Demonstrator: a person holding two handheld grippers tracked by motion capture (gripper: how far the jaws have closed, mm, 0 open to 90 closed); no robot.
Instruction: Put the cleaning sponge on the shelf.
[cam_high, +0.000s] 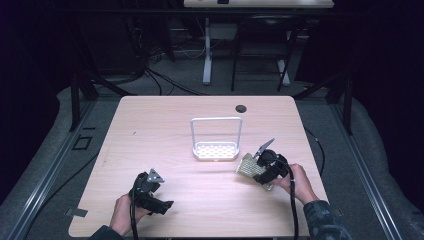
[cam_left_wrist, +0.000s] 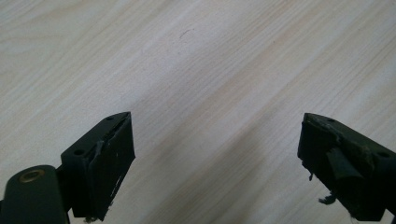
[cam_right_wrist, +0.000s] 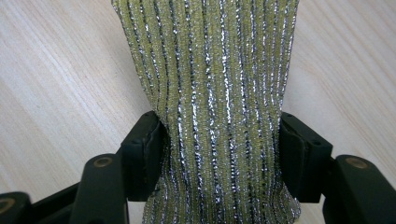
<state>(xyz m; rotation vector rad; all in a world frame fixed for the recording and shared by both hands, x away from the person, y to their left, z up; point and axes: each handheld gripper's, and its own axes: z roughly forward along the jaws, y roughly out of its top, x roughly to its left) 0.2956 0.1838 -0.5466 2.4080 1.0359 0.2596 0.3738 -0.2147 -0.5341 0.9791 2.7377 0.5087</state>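
A yellow-green scouring sponge (cam_high: 248, 166) shot through with silver threads lies at the table's right front, just right of a white perforated rack (cam_high: 216, 151). My right gripper (cam_high: 258, 173) is shut on it. In the right gripper view the two black pads press into the sponge (cam_right_wrist: 219, 93) from both sides and pinch it to a waist. My left gripper (cam_high: 165, 204) rests low over the table's left front, held by a hand. Its jaws (cam_left_wrist: 215, 135) stand apart over bare wood with nothing between them.
The white rack has a tall wire hoop (cam_high: 216, 119) rising from its back edge. A dark cable hole (cam_high: 241, 108) sits near the far edge of the light wooden table (cam_high: 165, 135). Cables trail from both grippers toward the front edge.
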